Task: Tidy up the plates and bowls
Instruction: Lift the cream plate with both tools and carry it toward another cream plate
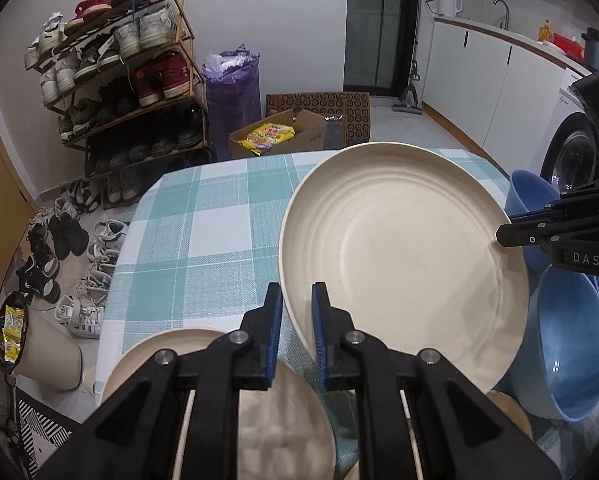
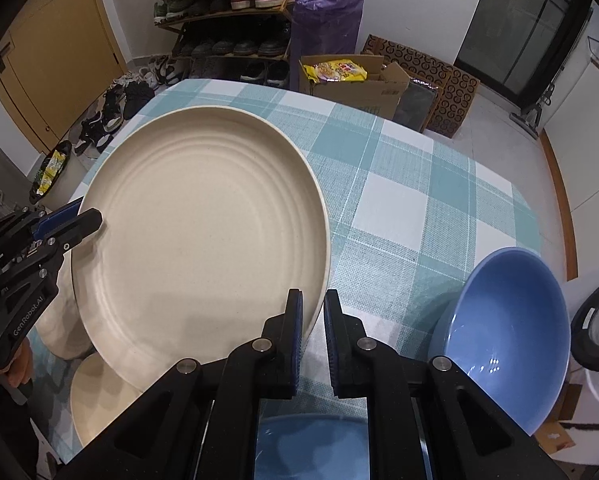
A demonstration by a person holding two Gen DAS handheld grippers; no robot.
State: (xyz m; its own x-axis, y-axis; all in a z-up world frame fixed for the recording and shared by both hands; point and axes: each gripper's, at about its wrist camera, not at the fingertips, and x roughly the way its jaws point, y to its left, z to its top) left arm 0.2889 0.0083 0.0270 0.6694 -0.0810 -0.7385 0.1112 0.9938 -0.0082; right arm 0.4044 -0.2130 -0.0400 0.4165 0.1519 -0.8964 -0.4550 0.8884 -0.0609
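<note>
Both grippers, left gripper point(image 1: 296, 312) and right gripper point(image 2: 312, 320), clamp large cream round plate point(image 1: 403, 248) at frame centre; blue bowls point(image 2: 507, 328) remain unstacked

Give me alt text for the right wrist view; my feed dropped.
Both hand-held grippers, right and left, pinch opposite rims of a large cream plate over a checked tablecloth. A blue bowl sits at right.

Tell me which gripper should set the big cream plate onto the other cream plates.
Left, probably. Both grip the large cream plate, but the smaller cream plate lies just below the left gripper; the right gripper sits over blue bowls.
</note>
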